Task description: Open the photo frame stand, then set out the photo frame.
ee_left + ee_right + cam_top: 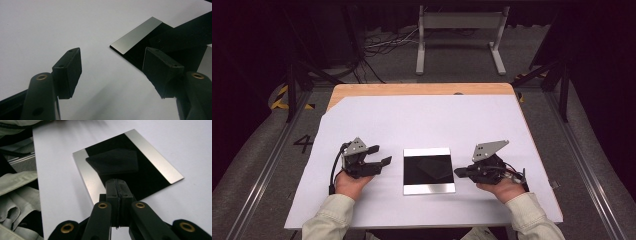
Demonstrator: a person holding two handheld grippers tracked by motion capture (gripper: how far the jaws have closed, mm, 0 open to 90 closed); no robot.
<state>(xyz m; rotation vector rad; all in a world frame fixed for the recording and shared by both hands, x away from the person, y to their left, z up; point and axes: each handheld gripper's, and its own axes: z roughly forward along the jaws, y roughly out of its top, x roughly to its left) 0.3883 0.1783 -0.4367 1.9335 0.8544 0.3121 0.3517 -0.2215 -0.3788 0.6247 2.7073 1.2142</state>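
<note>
While the shiny black plate (429,171) lies flat in the lower middle of the high view, on the white tabletop (422,125), a hand-held gripper waits on each side. In the left gripper view, the left hand-held gripper (112,72) is wide apart, holding nothing. In the right gripper view, the right hand-held gripper (117,185) is squeezed tight, empty, at the plate's near edge. I think it should come in low and slow.

Table (422,90) — white sheet (422,120), mirror plate (428,170)

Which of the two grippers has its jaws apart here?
The left gripper: its jaws stand wide apart beside the mirror plate's left edge. The right gripper has its jaws pressed together with nothing between them.
</note>
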